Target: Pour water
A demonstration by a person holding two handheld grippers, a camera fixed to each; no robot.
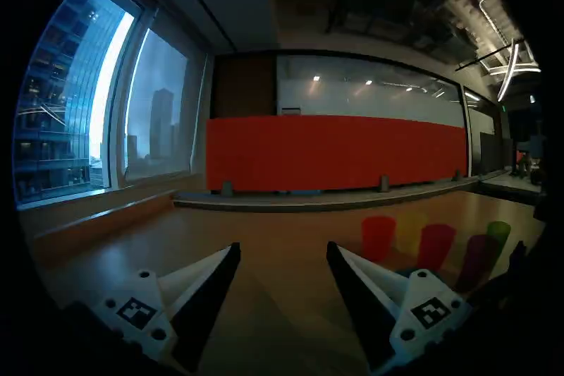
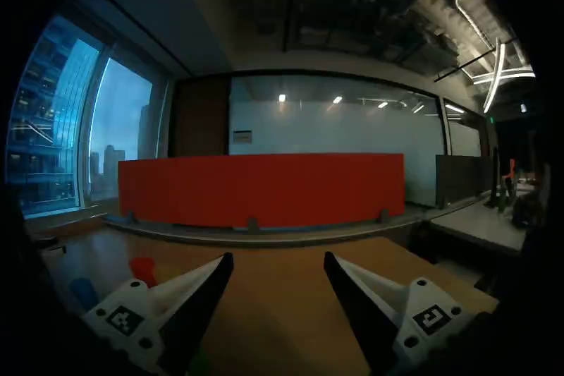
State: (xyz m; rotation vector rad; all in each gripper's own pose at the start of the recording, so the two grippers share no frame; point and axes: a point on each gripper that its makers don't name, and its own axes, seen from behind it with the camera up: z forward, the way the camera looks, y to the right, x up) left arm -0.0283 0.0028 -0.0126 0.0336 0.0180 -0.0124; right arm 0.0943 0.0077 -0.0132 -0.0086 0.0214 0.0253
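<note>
Cups (image 1: 436, 244), five by count, stand clustered on the right of the wooden desk (image 1: 282, 235) in the left gripper view: a red cup (image 1: 378, 237), a yellow cup (image 1: 411, 230), a magenta cup (image 1: 436, 249), a purple cup (image 1: 479, 259) and a green cup (image 1: 498, 231). All five are upright and close together. The red and yellow ones are leftmost and the green one is farthest right. The light is dim and the cups are blurred, so what they hold cannot be told. The right finger of the left gripper (image 1: 283, 247) hides the feet of the magenta and purple cups, and a small blue thing (image 1: 407, 271) just beside them is mostly covered by it.

The left gripper is released. Its two fingers are spread wide over bare desk with nothing between them, near the cups but apart from them.

In the right gripper view the right gripper (image 2: 278, 257) is likewise spread wide and grasps nothing. One red cup shows at near left, its lower part hidden behind the left finger. One blue shape (image 2: 83, 293) farther left is too blurred to name.

One red partition (image 1: 331, 154) runs along the desk's far edge. Two window panes (image 1: 106, 108) fill the left wall.
</note>
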